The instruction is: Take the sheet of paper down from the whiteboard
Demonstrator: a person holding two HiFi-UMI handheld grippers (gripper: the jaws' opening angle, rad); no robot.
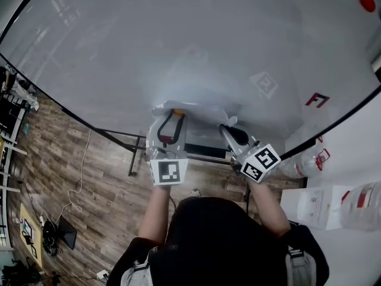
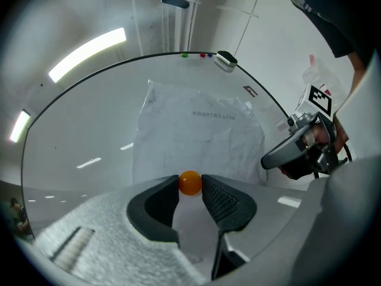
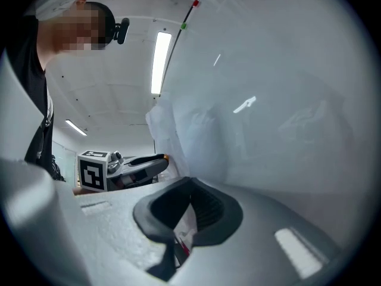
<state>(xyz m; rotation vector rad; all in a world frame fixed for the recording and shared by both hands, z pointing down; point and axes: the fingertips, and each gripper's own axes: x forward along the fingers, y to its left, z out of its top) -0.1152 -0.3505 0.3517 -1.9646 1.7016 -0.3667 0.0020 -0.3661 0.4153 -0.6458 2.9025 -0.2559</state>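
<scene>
Now we stand at the whiteboard [image 1: 178, 40], and the paper [image 2: 196, 136] lies crumpled against its lower part. Our left gripper [image 2: 190, 186] pinches the orange magnet [image 2: 190, 182] at the paper's bottom edge, one pad on each side of it. Our right gripper [image 3: 190, 186] is at the paper's lower right corner, fingers pressed together. Whether they nip the paper's edge we cannot tell. The two grippers are near each other but apart.
</scene>
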